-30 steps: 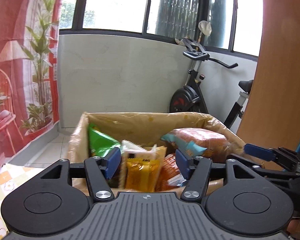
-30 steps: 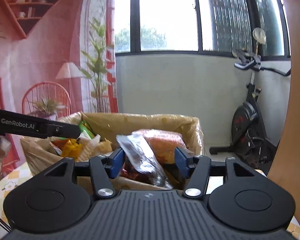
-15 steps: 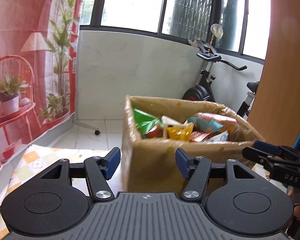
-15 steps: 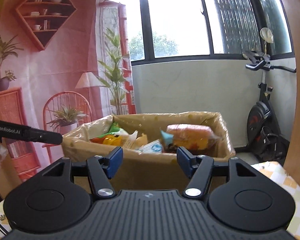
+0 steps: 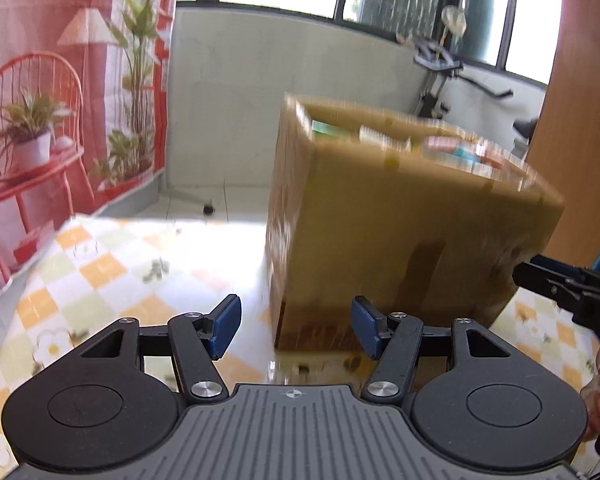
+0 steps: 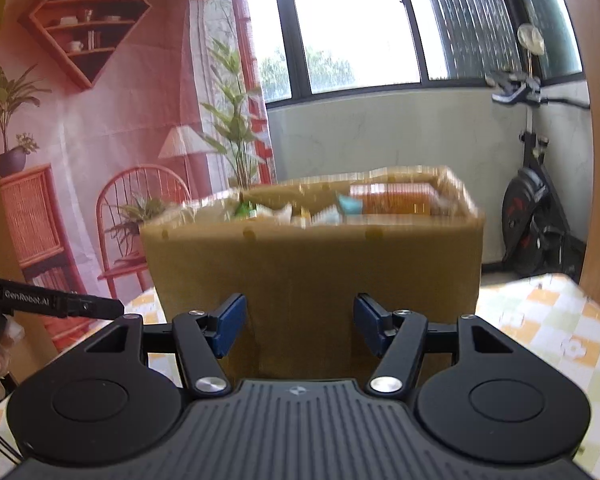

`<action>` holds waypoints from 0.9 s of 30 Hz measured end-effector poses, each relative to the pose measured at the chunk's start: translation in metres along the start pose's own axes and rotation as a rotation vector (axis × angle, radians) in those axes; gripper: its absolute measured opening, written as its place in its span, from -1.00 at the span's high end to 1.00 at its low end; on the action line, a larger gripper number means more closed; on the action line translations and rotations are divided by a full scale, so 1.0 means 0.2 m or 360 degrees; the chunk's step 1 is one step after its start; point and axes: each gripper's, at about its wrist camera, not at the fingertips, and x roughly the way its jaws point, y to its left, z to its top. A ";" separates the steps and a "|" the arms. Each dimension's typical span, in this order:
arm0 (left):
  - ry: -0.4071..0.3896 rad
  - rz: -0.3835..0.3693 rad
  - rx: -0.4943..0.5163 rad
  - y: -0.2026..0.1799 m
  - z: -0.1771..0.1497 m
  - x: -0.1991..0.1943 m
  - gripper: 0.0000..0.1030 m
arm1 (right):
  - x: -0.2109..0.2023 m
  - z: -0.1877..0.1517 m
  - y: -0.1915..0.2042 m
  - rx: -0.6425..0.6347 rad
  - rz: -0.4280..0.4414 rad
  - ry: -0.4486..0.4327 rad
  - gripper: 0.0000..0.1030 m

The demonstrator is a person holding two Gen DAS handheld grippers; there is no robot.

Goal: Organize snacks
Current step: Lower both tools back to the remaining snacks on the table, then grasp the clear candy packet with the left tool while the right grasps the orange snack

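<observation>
A brown cardboard box (image 5: 400,224) full of snack packets (image 5: 452,148) stands on a table with a checked flowered cloth (image 5: 112,272). It also shows in the right wrist view (image 6: 316,272), with snack packets (image 6: 392,200) at its top. My left gripper (image 5: 296,330) is open and empty, low in front of the box's near left corner. My right gripper (image 6: 300,328) is open and empty, facing the box's front wall. The right gripper's tip (image 5: 556,284) shows at the right of the left view; the left gripper's tip (image 6: 60,304) shows at the left of the right view.
An exercise bike (image 6: 536,216) stands on the floor behind the table at the right. A red printed backdrop (image 6: 80,140) hangs at the left. A wooden panel (image 5: 580,120) rises at the right. The tablecloth (image 6: 540,320) extends right of the box.
Both grippers have pulled back and dropped from above the box's opening to the level of its front wall. Both stay open and empty. The box now looks blurred.
</observation>
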 end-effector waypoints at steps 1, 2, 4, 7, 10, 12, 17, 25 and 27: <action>0.0030 0.0002 0.0004 0.00 -0.03 0.02 -0.23 | 0.02 -0.03 -0.01 0.0004 0.0000 0.0030 -0.22; 0.0060 0.0003 0.0008 0.01 -0.06 0.05 -0.23 | 0.03 -0.05 -0.01 0.0005 0.0002 0.0055 -0.22; 0.0116 0.0006 0.0035 0.01 -0.12 0.10 -0.23 | 0.07 -0.11 -0.02 0.0003 0.0019 0.0113 -0.22; 0.0179 0.0045 0.0112 0.00 -0.19 0.18 -0.23 | 0.17 -0.21 -0.02 -0.0043 0.0061 0.0246 -0.22; 0.0246 0.0049 0.0138 0.00 -0.25 0.25 -0.23 | 0.25 -0.32 0.01 -0.0168 0.0087 0.0376 -0.22; 0.0278 0.0048 0.0150 0.00 -0.27 0.28 -0.23 | 0.28 -0.38 0.04 -0.0261 0.0114 0.0433 -0.22; 0.0308 0.0077 0.0171 0.01 -0.30 0.34 -0.23 | 0.34 -0.46 0.09 -0.0399 0.0157 0.0505 -0.20; 0.0315 0.0090 0.0184 0.00 -0.33 0.38 -0.23 | 0.41 -0.50 0.10 -0.0416 0.0159 0.0601 0.09; 0.0308 0.0101 0.0195 -0.01 -0.33 0.38 -0.23 | 0.42 -0.50 0.09 -0.0389 0.0144 0.0601 0.24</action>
